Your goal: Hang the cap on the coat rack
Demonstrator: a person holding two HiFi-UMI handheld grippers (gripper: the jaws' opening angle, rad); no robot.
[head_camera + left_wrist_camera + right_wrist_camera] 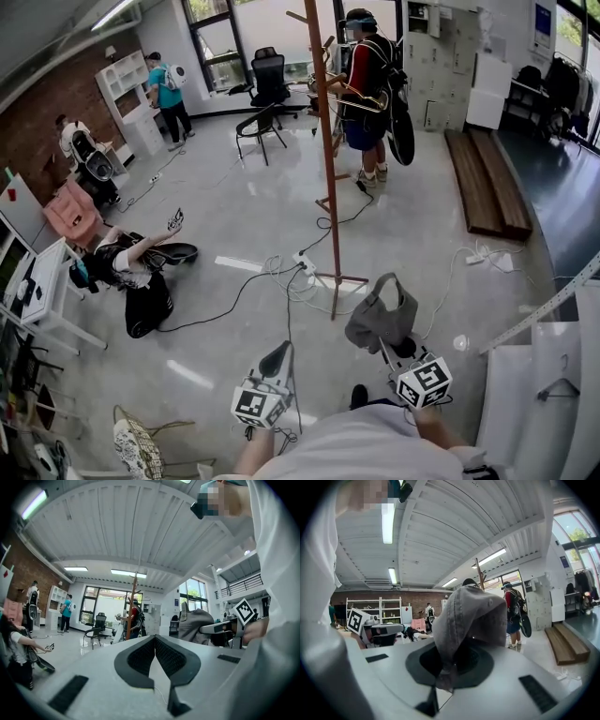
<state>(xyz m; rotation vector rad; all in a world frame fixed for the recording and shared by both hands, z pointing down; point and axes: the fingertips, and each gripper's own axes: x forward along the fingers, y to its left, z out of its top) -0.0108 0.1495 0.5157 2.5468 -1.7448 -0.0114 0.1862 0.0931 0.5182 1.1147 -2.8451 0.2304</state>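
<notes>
The right hand-held gripper (454, 660) is clamped on one grey cap (471, 616). The left hand-held gripper (154, 641) is closed and empty. One coat rack (323, 141) stands ahead.

One cap (380, 317), one coat rack (324, 141), two tongs (280, 358) (391, 349).

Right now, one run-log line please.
right gripper: shut on grey fabric cap | left gripper: shut, empty | tall wooden coat rack: ahead, cap not yet hung
</notes>
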